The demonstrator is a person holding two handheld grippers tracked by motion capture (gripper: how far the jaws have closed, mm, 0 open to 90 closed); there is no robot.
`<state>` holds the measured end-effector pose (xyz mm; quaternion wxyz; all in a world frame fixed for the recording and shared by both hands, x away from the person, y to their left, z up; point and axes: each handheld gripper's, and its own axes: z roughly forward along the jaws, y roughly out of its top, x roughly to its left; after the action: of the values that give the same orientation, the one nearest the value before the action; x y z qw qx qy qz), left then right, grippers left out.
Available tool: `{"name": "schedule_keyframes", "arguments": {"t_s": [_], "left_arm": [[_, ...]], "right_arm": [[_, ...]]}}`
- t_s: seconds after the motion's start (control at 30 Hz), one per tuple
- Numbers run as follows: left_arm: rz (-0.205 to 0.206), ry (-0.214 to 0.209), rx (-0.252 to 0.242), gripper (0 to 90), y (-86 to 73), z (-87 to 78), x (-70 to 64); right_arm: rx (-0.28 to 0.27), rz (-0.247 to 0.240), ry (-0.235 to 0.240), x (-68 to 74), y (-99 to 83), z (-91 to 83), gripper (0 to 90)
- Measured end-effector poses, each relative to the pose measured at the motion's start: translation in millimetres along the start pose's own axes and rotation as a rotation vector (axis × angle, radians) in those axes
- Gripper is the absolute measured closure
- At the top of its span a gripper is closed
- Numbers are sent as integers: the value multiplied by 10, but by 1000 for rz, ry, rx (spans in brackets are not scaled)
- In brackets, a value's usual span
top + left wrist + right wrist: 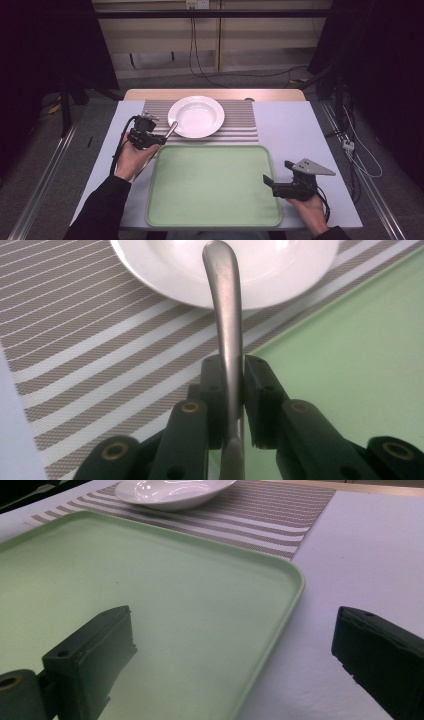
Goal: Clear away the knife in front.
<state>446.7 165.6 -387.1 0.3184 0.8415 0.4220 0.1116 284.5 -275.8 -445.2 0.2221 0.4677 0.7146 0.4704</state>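
Nearest the person, the right gripper (278,181) rests at the tray's (215,220) right edge, close to its near right corner. Its 2 jaws stand wide apart and hold nothing; in the right gripper view one jaw hangs over the green tray (150,605) and the other over the pale table cover (360,555), with the tray's raised rim running between them.

Farther in, at the tray's far left corner, the left gripper (161,140) is closed tight on a metal utensil handle (171,129). In the left gripper view the handle (227,325) is pinched on its narrow sides between the 2 pads, low on the shaft, and it rises and curves forward over the striped mat (85,340) toward the near left rim of the white plate (225,270). The working end sits below the jaws, so I cannot tell whether it is a spoon or a fork.

At the far edge, the plate (196,116) sits on the striped mat (240,125), empty.

The risk lies in that thin grip. The smooth, rounded metal could pivot between the pads if its tip knocks the plate's rim, and a swing could nudge the plate across the mat. Setting it down fast on the tray could let it slide or bounce off the low rim.
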Motion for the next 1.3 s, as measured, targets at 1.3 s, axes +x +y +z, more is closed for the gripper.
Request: {"name": "schedule_keyframes", "arguments": {"t_s": [1.3], "left_arm": [[76, -71, 65, 799, -93, 199, -656]], "right_arm": [[-5, -8, 15, 22, 6, -7, 34]]}}
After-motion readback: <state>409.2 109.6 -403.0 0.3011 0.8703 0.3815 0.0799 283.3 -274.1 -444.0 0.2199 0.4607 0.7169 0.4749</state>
